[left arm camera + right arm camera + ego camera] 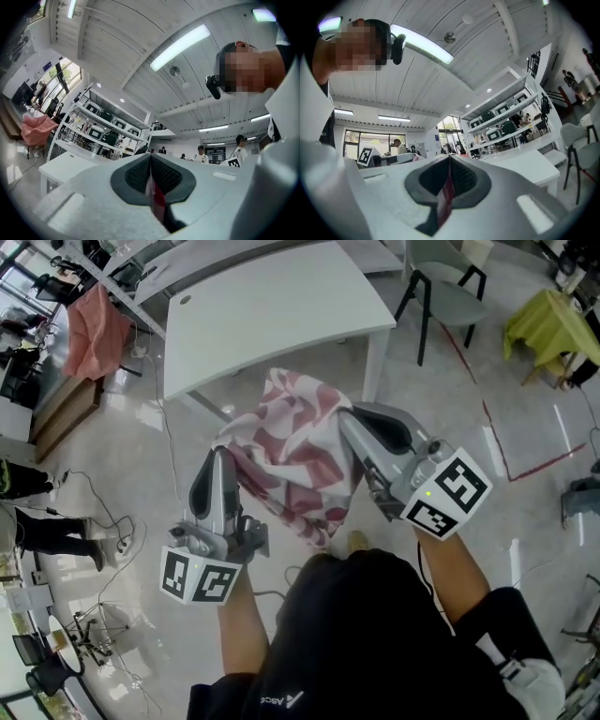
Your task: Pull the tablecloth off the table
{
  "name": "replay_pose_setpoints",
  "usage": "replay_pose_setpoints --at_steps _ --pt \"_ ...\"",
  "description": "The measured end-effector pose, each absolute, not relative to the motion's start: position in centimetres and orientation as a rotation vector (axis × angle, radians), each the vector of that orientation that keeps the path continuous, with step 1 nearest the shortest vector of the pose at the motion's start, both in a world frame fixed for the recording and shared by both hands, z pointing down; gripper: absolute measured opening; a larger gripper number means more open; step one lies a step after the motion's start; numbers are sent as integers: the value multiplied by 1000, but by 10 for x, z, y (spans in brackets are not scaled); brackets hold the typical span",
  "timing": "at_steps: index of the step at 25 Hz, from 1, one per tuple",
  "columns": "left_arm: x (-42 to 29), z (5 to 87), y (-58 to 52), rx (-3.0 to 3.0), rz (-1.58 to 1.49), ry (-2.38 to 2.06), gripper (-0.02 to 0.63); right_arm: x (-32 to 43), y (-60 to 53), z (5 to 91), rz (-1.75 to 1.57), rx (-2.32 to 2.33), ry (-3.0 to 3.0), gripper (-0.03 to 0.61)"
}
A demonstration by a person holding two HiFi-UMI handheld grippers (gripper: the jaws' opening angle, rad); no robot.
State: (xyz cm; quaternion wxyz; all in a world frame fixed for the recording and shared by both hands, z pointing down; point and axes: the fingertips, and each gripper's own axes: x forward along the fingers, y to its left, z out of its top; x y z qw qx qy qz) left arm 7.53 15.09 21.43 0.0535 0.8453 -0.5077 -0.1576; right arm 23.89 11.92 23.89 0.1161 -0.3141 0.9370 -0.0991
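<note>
A red-and-white patterned tablecloth (295, 451) hangs bunched in the air between my two grippers, off the white table (272, 306) behind it. My left gripper (223, 454) is shut on the cloth's left edge. My right gripper (345, 416) is shut on its right edge. In the left gripper view a strip of red cloth (157, 199) shows pinched between the closed pads. The right gripper view shows the same, a red-and-white strip of cloth (447, 192) clamped in the jaws. Both grippers point slightly upward, toward the ceiling.
The white table's top lies bare. A grey chair (448, 292) stands at the back right, a yellow-green cloth (548, 324) farther right. A pink cloth (94, 329) hangs at the back left. Cables (112, 549) run over the floor at left. Red tape lines (502, 456) mark the floor.
</note>
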Motion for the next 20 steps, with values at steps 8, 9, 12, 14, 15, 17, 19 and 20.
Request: replay_pose_setpoints --at_steps 8,9,12,14,15,17,19,20 --pt "73 214 148 2609 -454 -1483 9 231 119 236 -257 -979 2736 3" --pt "73 217 147 2610 -449 -1480 9 230 119 239 -259 -986 2736 3" --pt "72 219 146 2613 -444 -1470 8 229 120 245 -263 -1009 2739 3" --pt "73 220 147 2617 -447 -1461 9 230 122 247 -259 -1021 2739 3" --pt "73 220 147 2620 -448 -1457 9 230 123 248 -254 -1026 2740 3" --pt "73 221 148 2624 -453 -1451 9 230 125 249 -243 -1038 2741 3" --pt "72 222 149 2623 -457 -1449 9 230 126 251 -236 -1048 2740 3" --pt "72 222 149 2622 -458 -1447 9 231 127 252 -234 -1055 2740 3"
